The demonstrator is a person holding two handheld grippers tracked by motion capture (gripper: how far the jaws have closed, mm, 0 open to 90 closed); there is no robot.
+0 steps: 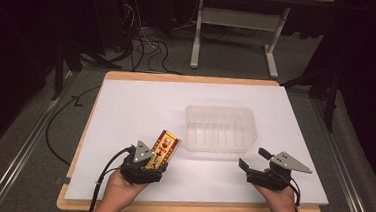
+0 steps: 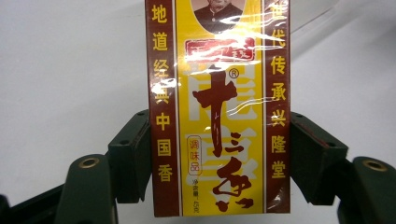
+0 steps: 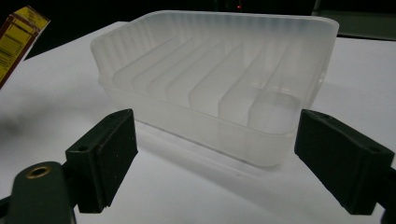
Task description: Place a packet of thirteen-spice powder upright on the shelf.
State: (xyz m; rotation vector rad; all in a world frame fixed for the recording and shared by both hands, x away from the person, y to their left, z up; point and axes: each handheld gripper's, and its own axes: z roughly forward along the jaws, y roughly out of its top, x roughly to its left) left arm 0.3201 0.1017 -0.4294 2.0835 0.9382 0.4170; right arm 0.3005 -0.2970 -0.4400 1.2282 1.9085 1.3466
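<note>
High view: a yellow-and-red spice box point(image 1: 165, 148) is clamped between the jaws of the left gripper point(image 1: 158, 156), at about seven o'clock on the white sheet point(image 1: 141, 102) — its far end is angled toward one o'clock. A clear plastic tray point(image 1: 220, 129) is seen just beyond it, at the sheet's centre. The right gripper point(image 1: 253, 158) is held at five o'clock, jaws spread — nothing is gripped.

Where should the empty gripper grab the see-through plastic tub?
Probably the near rim of the translucent ribbed plastic tub, approached from the front by the right gripper. Its thin upright wall fits between open jaws; the whole tub looks too wide.
</note>
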